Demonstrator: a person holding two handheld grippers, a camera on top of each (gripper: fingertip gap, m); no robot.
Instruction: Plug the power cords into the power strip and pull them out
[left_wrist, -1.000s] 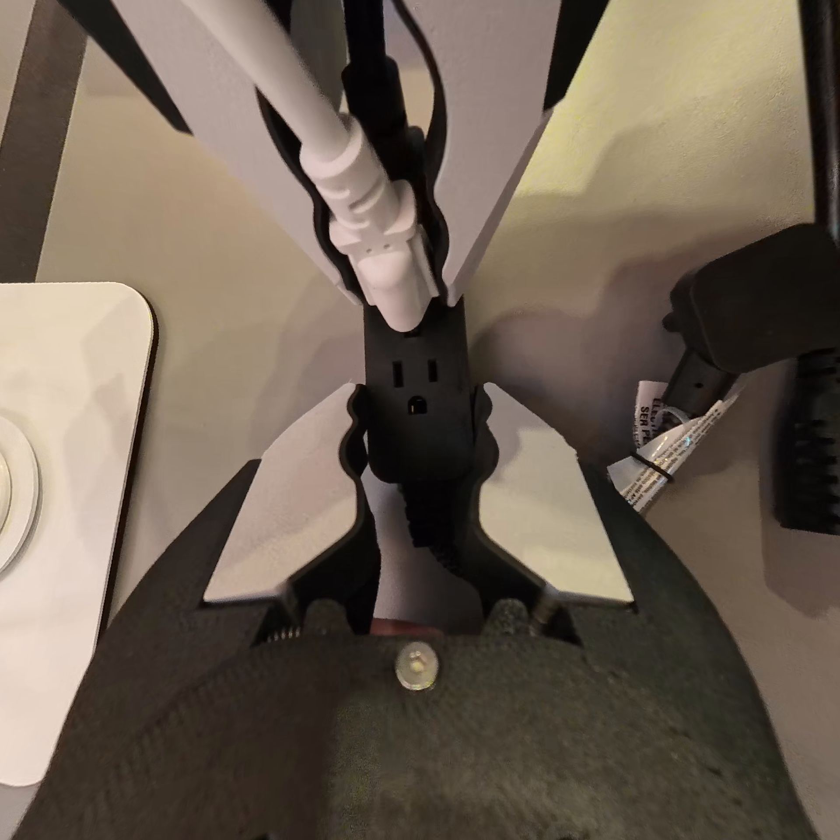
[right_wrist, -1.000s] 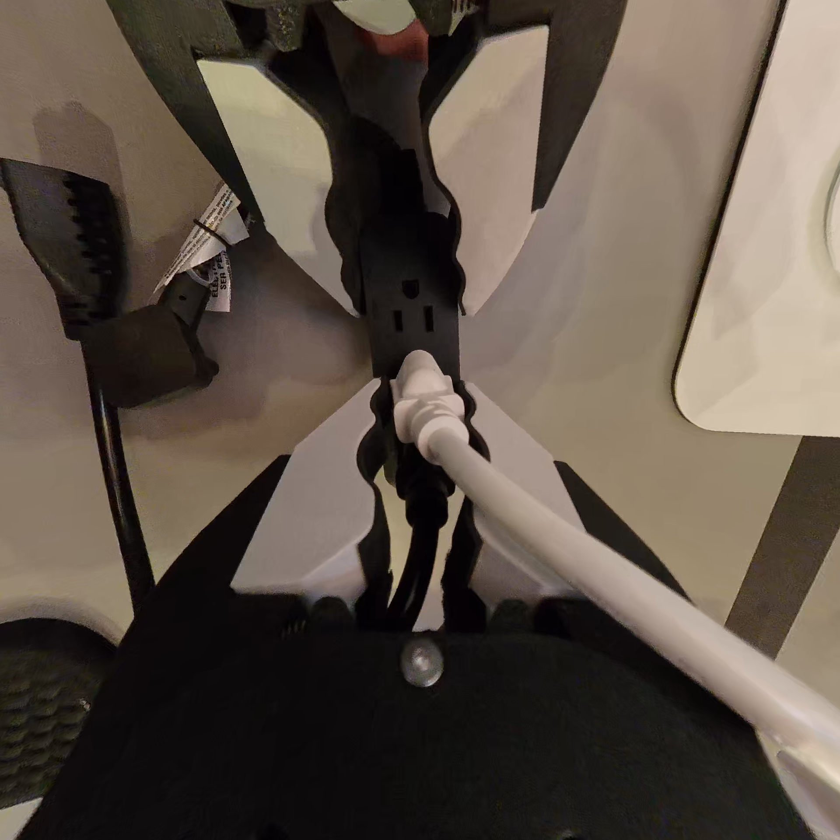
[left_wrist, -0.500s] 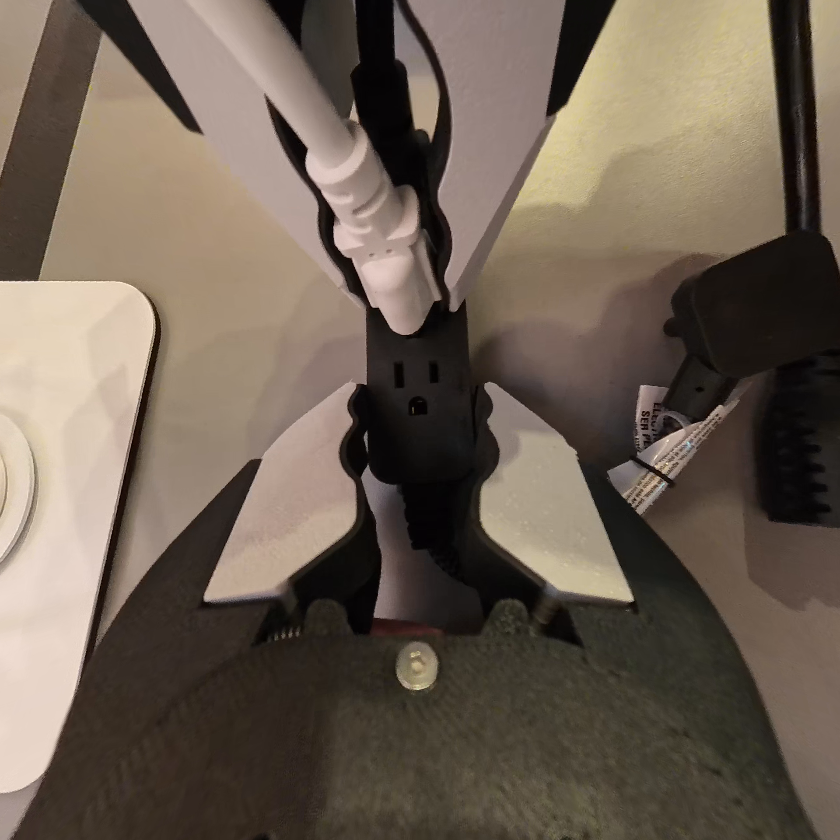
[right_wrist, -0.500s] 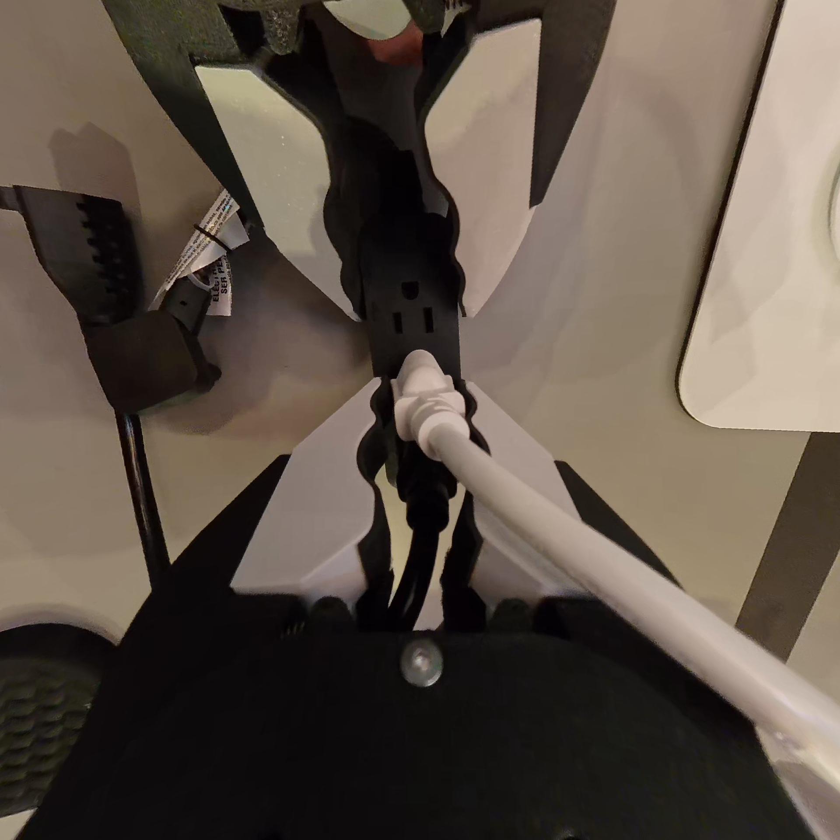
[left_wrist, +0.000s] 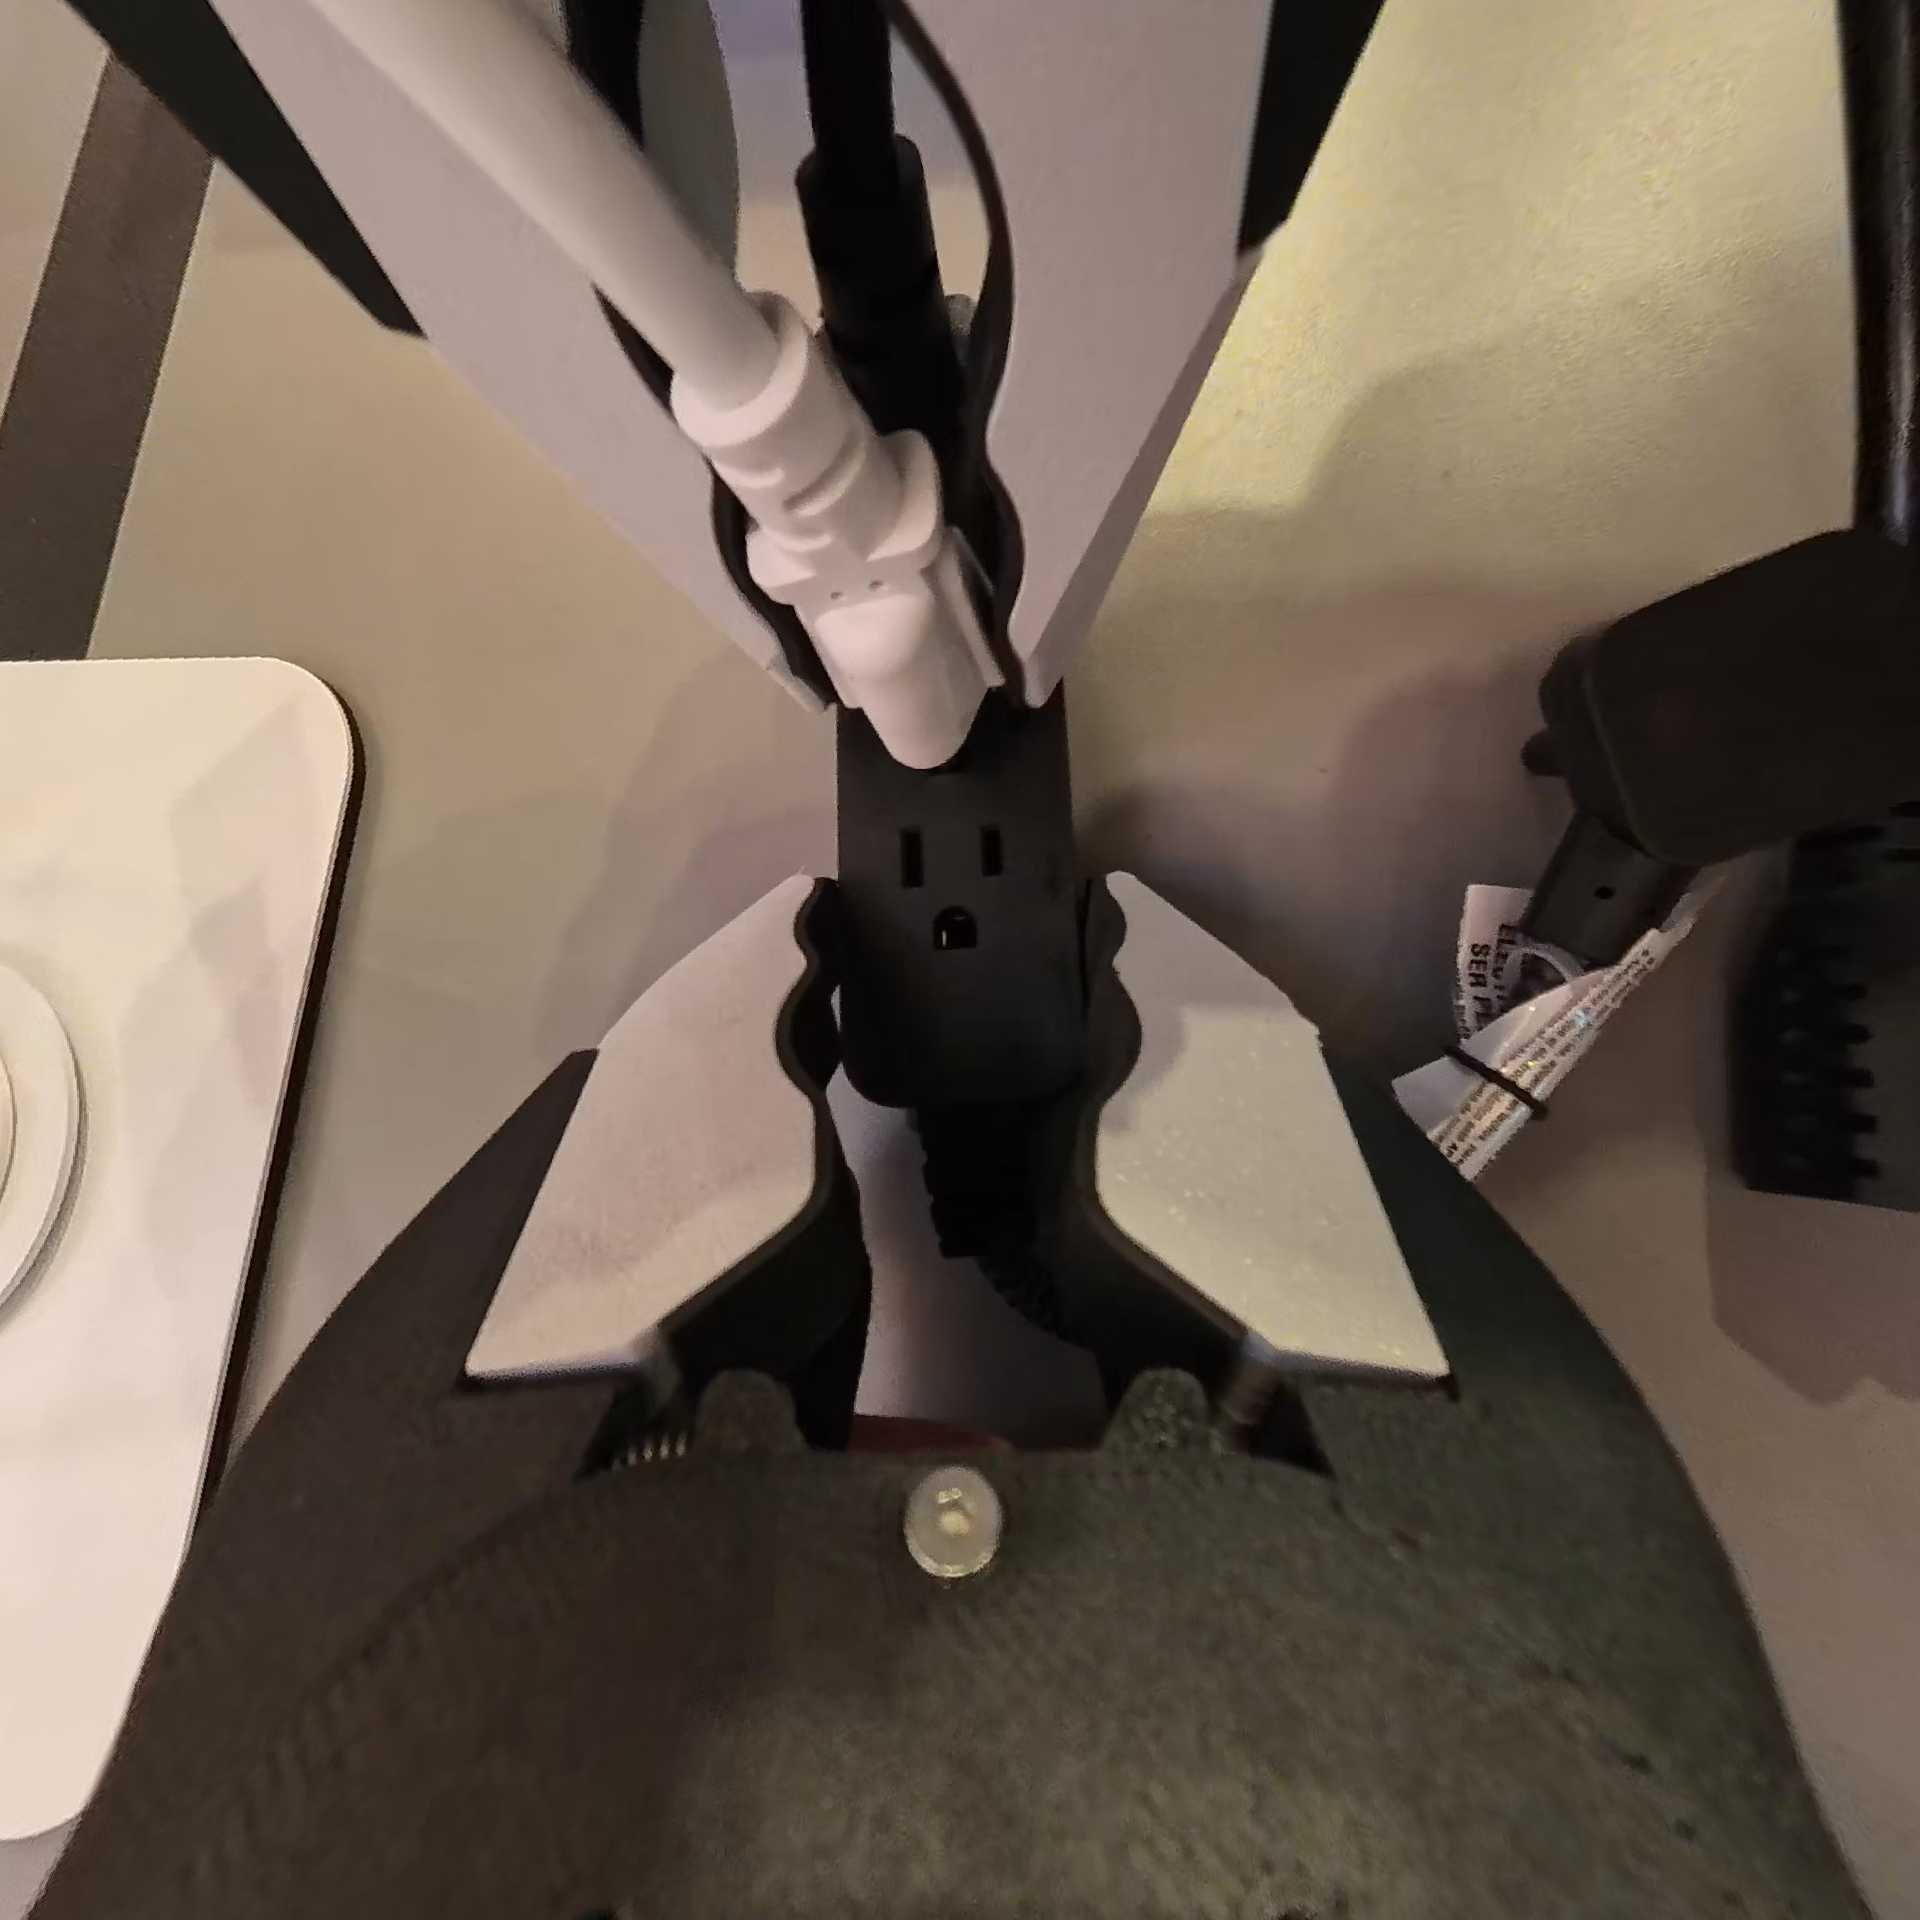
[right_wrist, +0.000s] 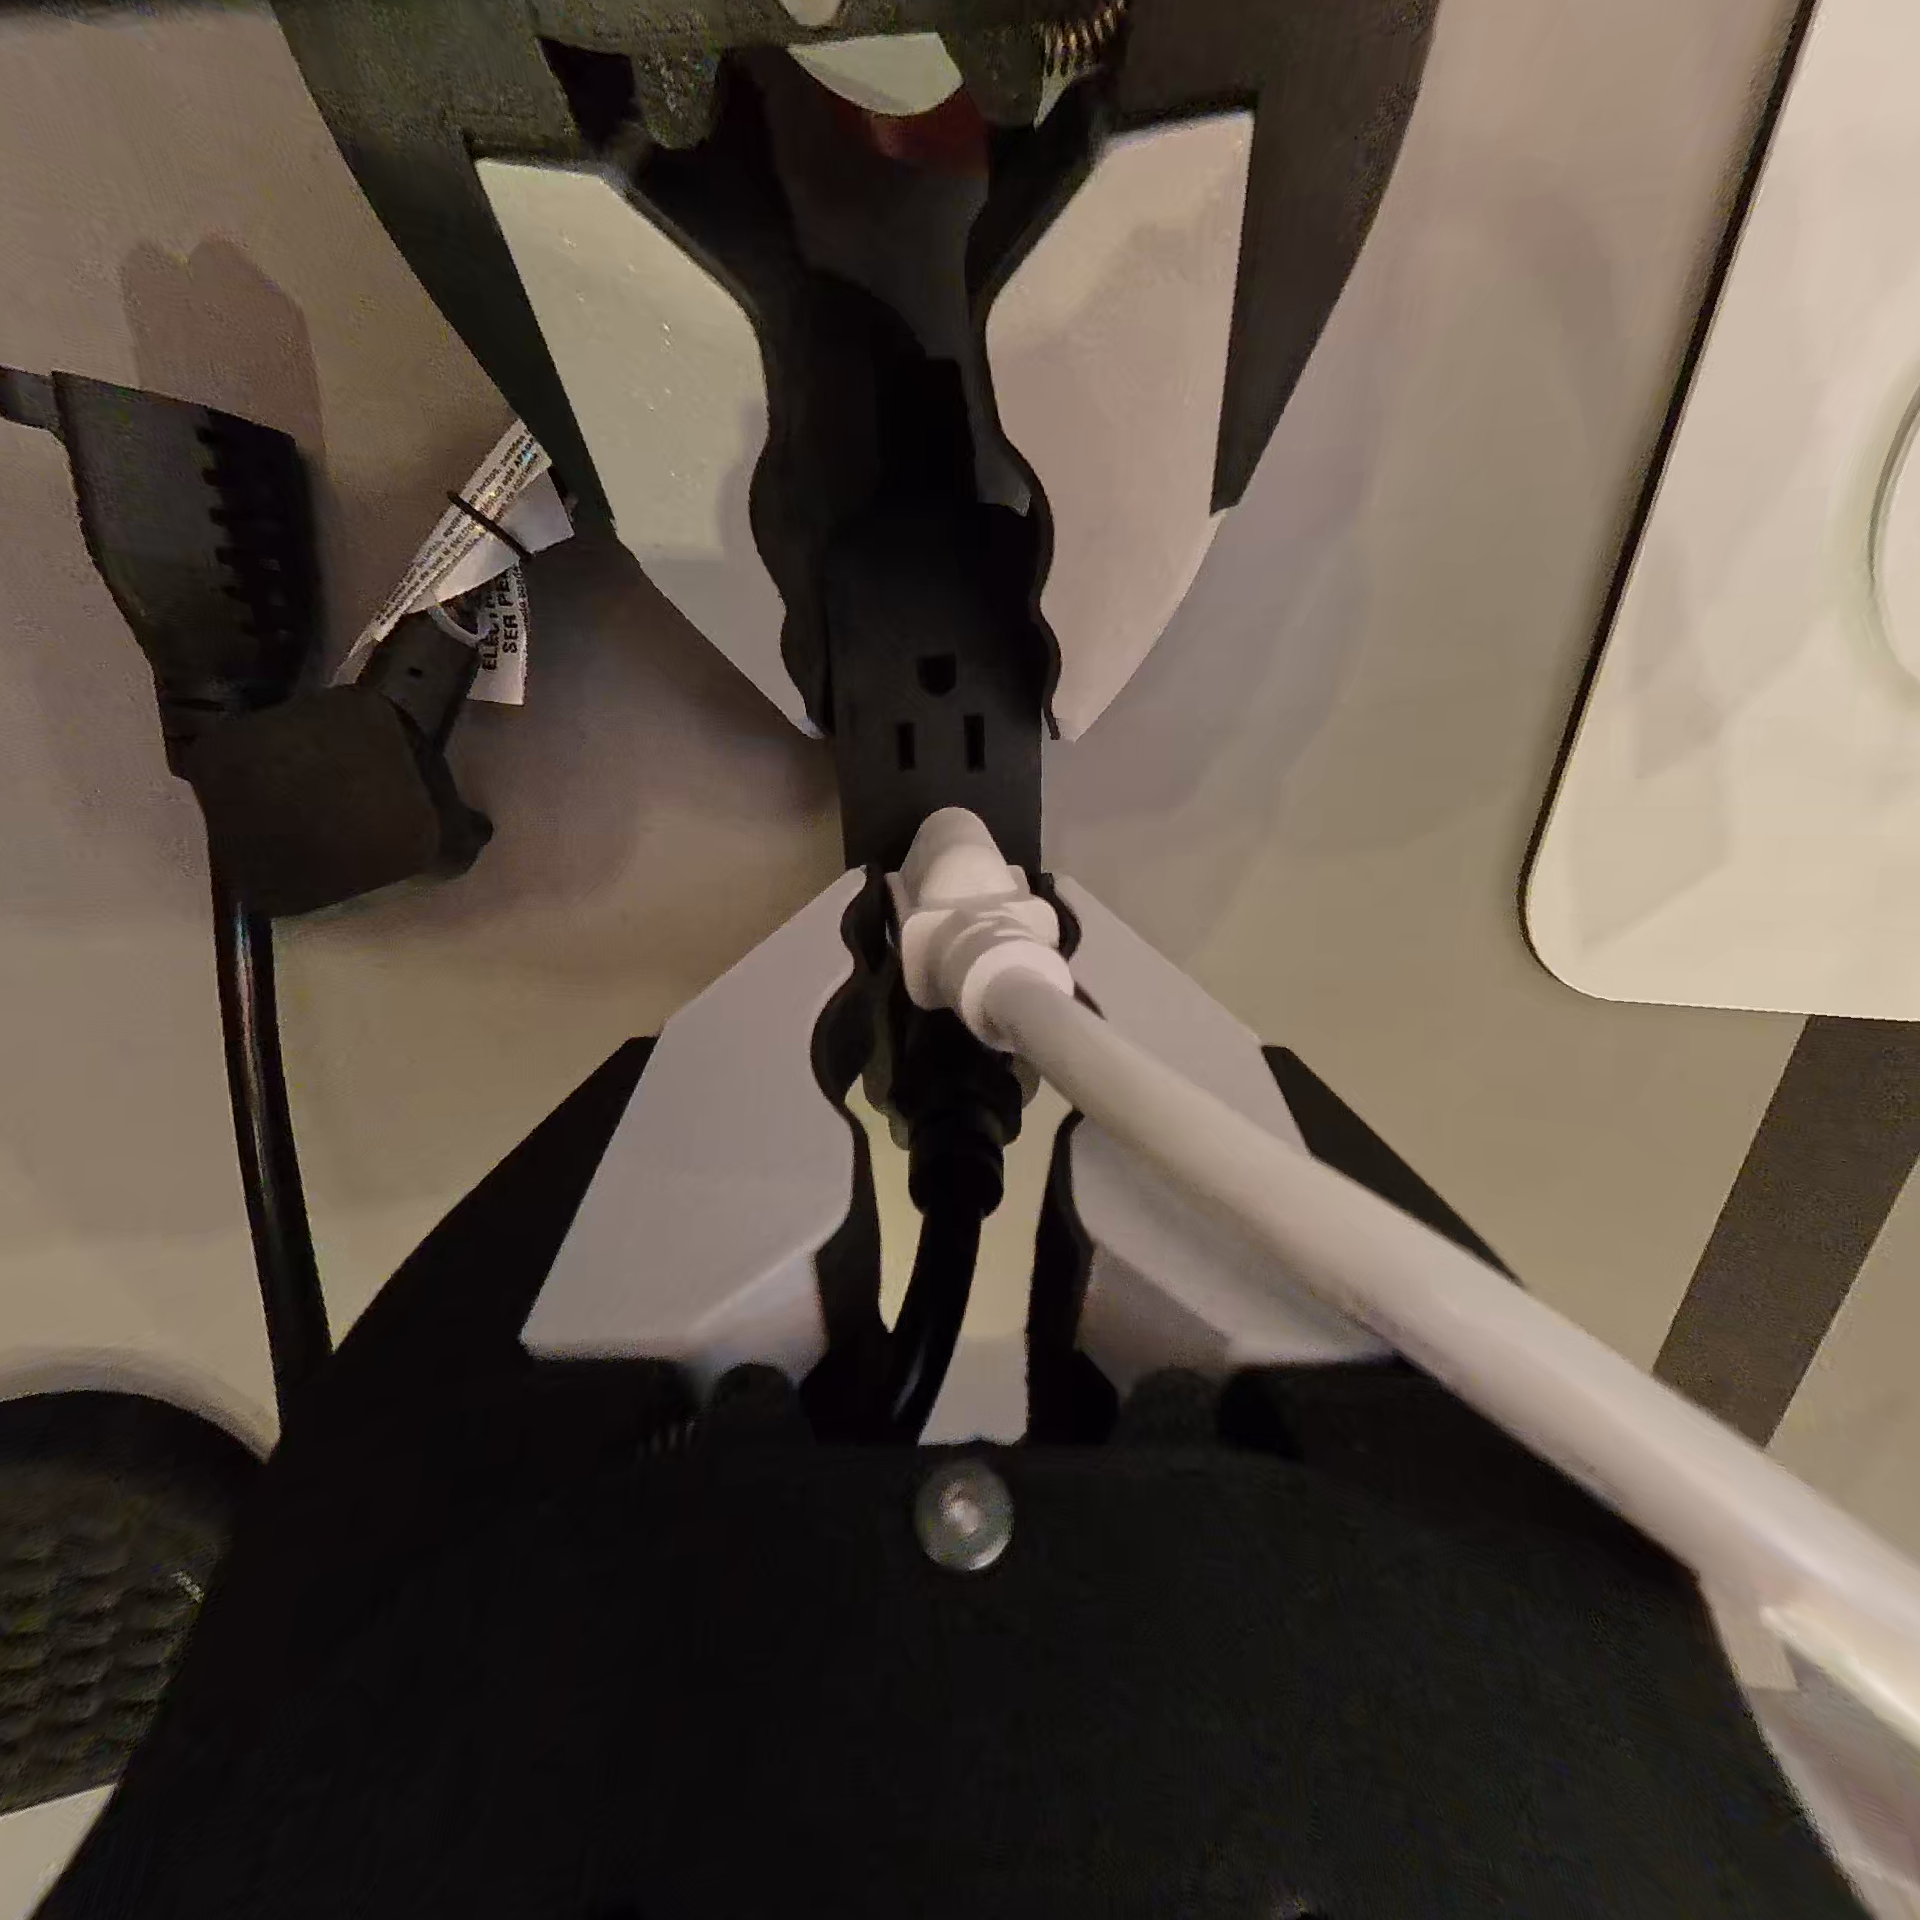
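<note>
Beige tabletop is carrying everything; the power strip is being held out in its middle area, well clear of the white board lying toward one edge.

The strip is being pinched across its width by the left gripper, jaws narrowed onto the cord end of the black body. Likely reason: the body is being anchored so plug force does not drag it across the table.

From the opposite end, the white plug is being clamped by the right gripper, jaws narrowed on the plug's moulded shoulders, the rigid part, rather than on the white cord. The cord is being trailed back over that gripper's right finger, which keeps it off the sockets.

The plug nose is being pressed at the strip face in the slot next to the free outlet. Blade seating is hidden, so whether insertion or extraction is under way cannot be told.

A black cord is being routed between the right gripper's fingers, under the white plug; its end is hidden.

Off to the side, a black plug with a paper tag is being left unplugged on the table, apart from the strip, presumably waiting its turn.
</note>
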